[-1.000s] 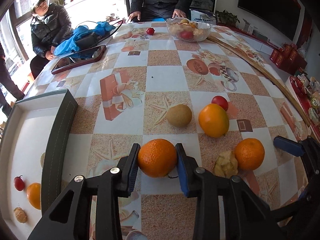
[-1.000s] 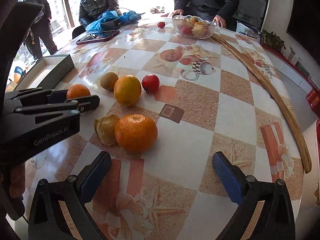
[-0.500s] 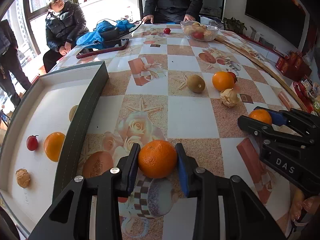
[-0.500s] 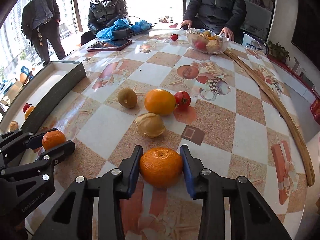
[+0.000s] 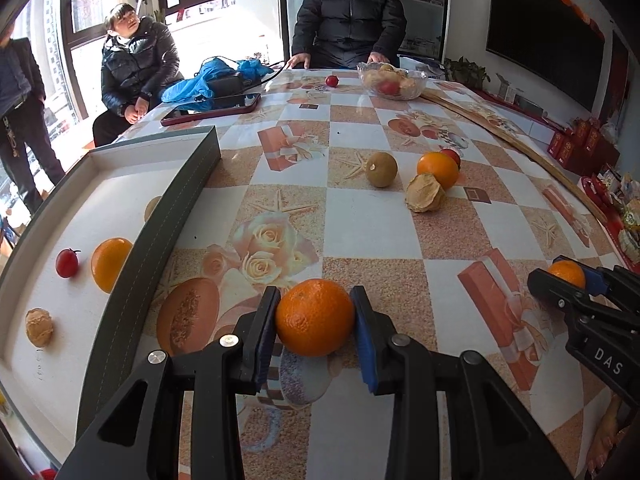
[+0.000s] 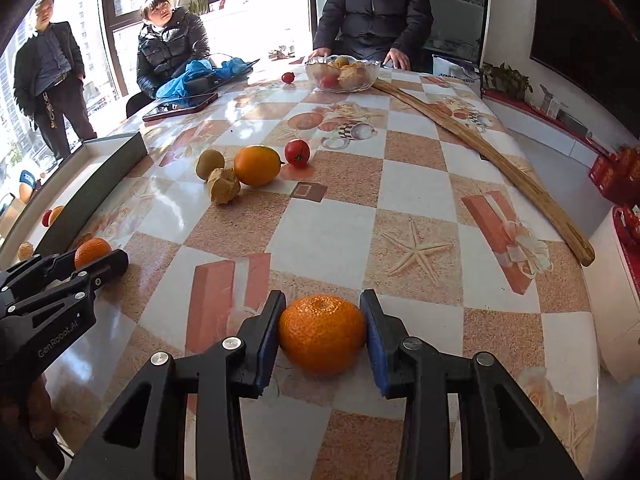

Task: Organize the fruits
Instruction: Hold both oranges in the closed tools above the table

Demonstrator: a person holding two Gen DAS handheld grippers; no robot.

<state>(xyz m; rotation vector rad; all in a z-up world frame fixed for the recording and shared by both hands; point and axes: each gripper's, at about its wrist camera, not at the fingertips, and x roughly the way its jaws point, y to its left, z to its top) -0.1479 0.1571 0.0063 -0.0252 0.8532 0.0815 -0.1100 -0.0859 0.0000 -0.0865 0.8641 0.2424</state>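
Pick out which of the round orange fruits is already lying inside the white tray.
The smooth orange beside the cherry tomato in the tray. Two mandarins are gripped in tongs; another orange lies on the table.

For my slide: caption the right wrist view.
Right gripper clamps a tangerine over the checkered table; the left gripper holds another.

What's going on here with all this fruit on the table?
Someone is sorting fruit with two tools. The left hand-held gripper is shut on one orange, near the white tray that already holds an orange, a small tomato and a walnut. The right hand-held gripper has just closed on another orange. A kiwi, a bigger orange, a tomato and a husked fruit wait on the table.
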